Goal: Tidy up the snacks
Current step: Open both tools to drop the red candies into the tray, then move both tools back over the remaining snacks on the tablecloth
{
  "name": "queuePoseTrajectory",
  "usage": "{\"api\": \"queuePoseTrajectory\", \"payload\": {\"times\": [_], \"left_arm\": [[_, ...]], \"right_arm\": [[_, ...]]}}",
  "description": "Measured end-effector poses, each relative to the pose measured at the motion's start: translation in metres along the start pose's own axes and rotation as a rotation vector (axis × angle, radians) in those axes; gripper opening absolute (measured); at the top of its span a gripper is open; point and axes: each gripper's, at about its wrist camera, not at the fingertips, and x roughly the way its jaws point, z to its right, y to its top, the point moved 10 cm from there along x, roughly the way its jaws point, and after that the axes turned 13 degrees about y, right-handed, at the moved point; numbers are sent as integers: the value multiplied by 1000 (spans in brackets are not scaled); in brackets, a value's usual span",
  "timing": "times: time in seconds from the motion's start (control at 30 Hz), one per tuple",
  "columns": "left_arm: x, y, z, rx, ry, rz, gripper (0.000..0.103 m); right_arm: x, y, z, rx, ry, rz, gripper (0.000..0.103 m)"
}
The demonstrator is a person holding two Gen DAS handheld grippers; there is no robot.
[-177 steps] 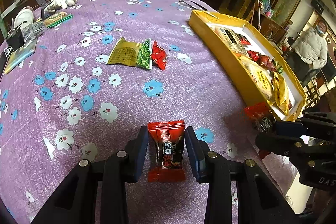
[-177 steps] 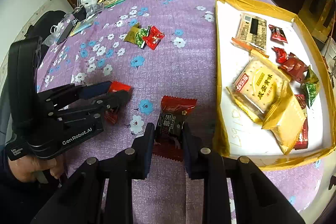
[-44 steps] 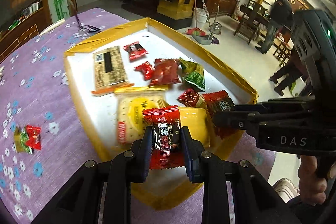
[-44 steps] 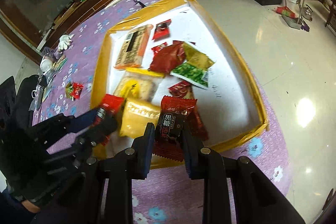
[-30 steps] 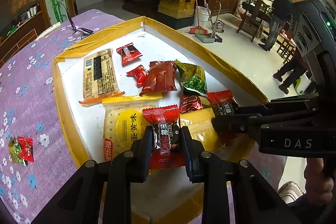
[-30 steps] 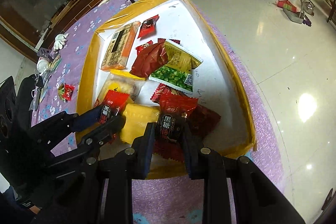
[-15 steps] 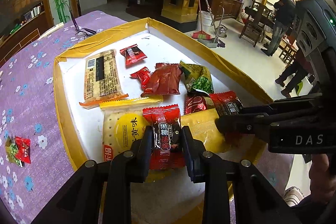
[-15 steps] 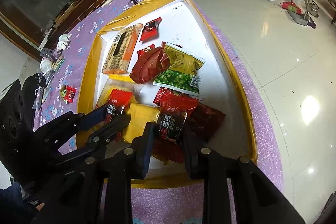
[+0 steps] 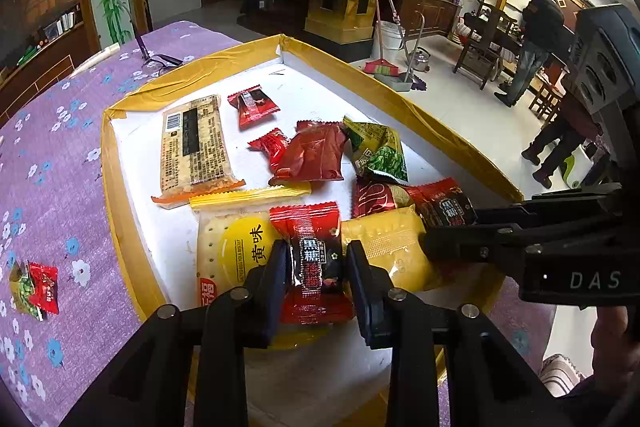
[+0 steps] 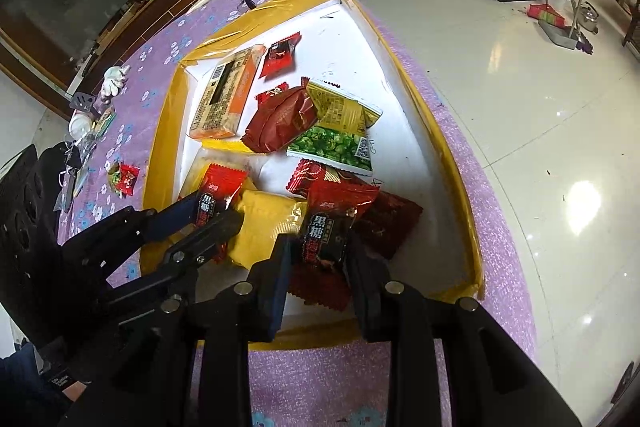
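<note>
left wrist view: the left gripper [image 9: 316, 263] has a red candy packet [image 9: 314, 259] between its pads, with a black centre panel, white characters and crimped ends. the jaws are opening, though the pads look to be touching the packet's sides. the packet hangs over the near end of the yellow-rimmed tray [image 9: 120, 195], above a round-logo cracker pack [image 9: 232, 255] and just beside a plain yellow packet [image 9: 384, 243]. only this view shows the right gripper [image 9: 444, 223] from the side, reaching in from the right with its own red packet [image 9: 448, 205] at the tip, and two stray snacks [image 9: 34, 289] lying well apart on the purple flowered cloth [image 9: 52, 167].

right wrist view: the right gripper [image 10: 320, 259] stands narrow, clamped on a matching red and black packet [image 10: 330, 227] – its top end sticks up past the fingertips, its lower end hangs below. it sits over the tray's near right corner [image 10: 472, 259], above a dark red pouch [image 10: 384, 223]. this view shows the left gripper [image 10: 208, 215] from above, its packet [image 10: 214, 195] poking out beside the yellow one, and a green pea bag [image 10: 332, 147] whose face the other view half hides.
</note>
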Motion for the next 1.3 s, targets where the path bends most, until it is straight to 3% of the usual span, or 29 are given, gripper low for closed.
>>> {"api": "queuePoseTrajectory", "payload": {"times": [0.13,0.43,1.3], "left_arm": [[-3,-1,1,1,-7,6,47],[-15,-1,0,3,-5,27,61],[-21,-6,-9,-26,-4,22,62]], "right_arm": [[-6,-1,-3,-11,-14,21,34],[-20,1,-14,-48,-47,71,46],[-22,-5,-23,-65,-62,82,47]]}}
